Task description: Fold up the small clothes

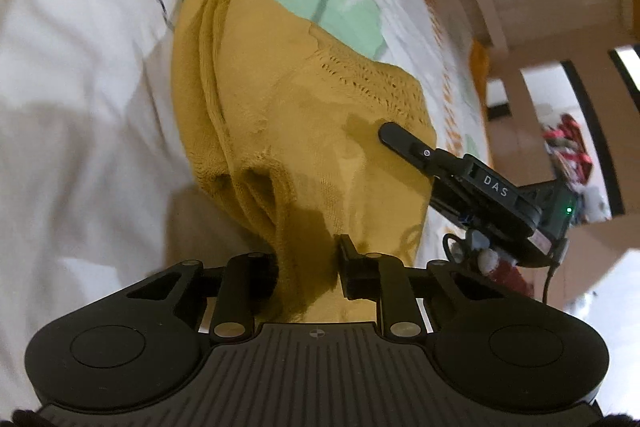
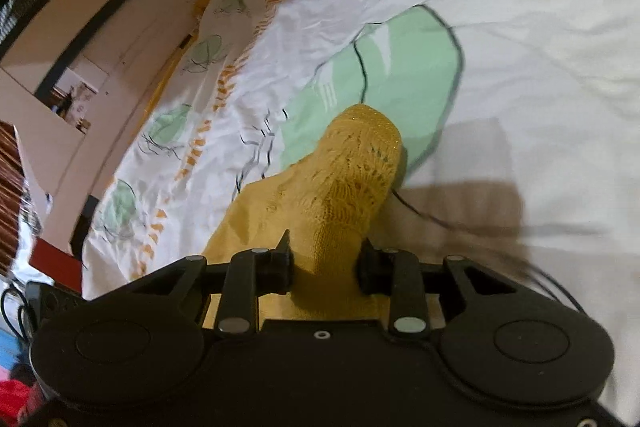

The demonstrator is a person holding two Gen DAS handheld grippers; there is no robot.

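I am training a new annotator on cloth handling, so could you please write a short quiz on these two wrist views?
1. True or false: the left gripper is shut on the mustard-yellow knitted garment.
2. What does the right gripper hold between its fingers? A) a green sock B) a bunch of the yellow knit C) nothing
3. What surface does the garment lie on?

Key:
1. True; yellow fabric is pinched between its fingers.
2. B; the lacy knit is bunched between the pads.
3. A white bedsheet printed with green shapes and orange marks.
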